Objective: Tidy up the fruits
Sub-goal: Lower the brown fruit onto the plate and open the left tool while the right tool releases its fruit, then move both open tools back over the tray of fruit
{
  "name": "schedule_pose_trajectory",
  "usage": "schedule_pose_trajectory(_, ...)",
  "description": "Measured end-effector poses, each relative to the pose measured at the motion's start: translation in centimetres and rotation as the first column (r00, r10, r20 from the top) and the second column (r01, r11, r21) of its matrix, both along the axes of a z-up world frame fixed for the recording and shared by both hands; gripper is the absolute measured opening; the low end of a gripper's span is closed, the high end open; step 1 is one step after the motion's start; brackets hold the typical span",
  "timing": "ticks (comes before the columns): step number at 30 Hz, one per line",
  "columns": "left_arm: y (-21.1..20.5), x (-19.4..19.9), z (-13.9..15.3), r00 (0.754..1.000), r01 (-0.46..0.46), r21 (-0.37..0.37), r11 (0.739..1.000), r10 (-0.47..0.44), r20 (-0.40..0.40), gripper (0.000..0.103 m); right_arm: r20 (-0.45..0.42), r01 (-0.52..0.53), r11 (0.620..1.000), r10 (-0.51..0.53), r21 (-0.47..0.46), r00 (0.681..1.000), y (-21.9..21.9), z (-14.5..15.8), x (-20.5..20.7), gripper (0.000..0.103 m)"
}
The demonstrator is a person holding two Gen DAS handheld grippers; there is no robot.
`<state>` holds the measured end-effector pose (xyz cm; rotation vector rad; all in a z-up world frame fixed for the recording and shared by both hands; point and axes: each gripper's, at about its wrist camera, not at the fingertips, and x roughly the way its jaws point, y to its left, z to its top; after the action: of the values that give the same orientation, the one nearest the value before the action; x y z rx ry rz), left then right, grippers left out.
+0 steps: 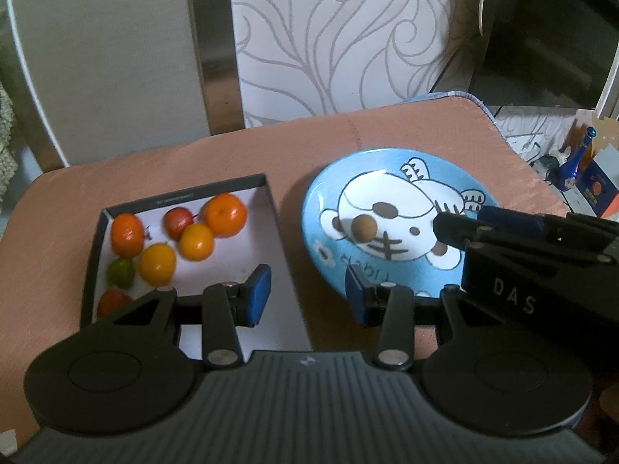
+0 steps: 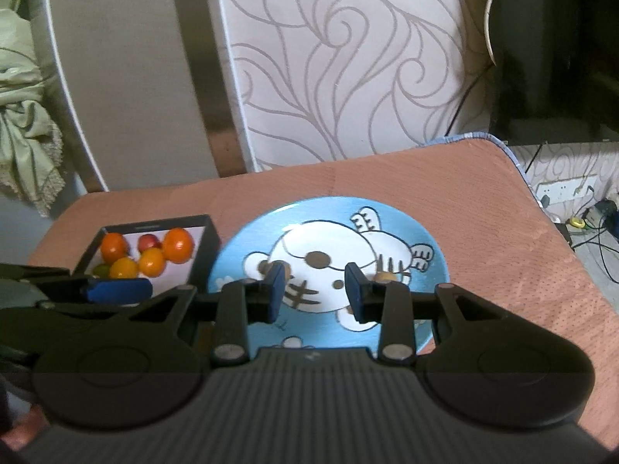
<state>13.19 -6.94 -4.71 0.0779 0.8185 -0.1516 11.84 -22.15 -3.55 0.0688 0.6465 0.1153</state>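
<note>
Salmon-pink textured cloth covers the rounded table [image 1: 216,162], which stands against a wall of white panelling with grey swirling lines [image 1: 340,38]. On the cloth sits a round blue ceramic plate painted with a white cartoon animal [image 2: 247,239], and just beside it, to the left, a shallow black cardboard box with a white floor [image 1: 271,208]. The box holds the loose fruits: a large orange mandarin [image 1: 224,214], a second orange one [image 1: 127,234], two yellow-orange ones, a small red one [image 1: 177,222] and a green one [image 1: 120,272]. A small brown round fruit [image 1: 363,228] lies alone on the plate. The left gripper [image 1: 307,292] hangs over the gap between box and plate, jaws moderately apart and empty. The right gripper [image 2: 313,290] hovers above the plate, jaws narrowly parted around nothing; its left finger partly hides the brown fruit.
</note>
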Motion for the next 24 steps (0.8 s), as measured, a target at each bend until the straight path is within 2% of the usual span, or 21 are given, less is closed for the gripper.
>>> schedule_pose_trajectory(11, 1.5, -2.4, 0.4, 1.0, -0.028, -0.004, 1.0, 0.028, -0.002, 0.049, 0.016, -0.017, 0.999, 0.017, 0.029, 1.0, 1.5, 1.2, -2.7, 0.037)
schedule_pose_trajectory(18, 2.7, -4.8, 0.4, 0.999, -0.049, 0.009, 0.999, 0.049, 0.018, 0.049, 0.022, -0.068, 0.997, 0.067, 0.048, 0.998, 2.8, 1.6, -4.4, 0.037)
schedule_pose_trajectory(24, 4.5, -6.0, 0.2, 0.994, -0.106, 0.016, 0.994, 0.106, 0.02, 0.049, 0.02, -0.113, 0.992, 0.112, 0.056, 0.994, 4.2, 1.5, -4.8, 0.037)
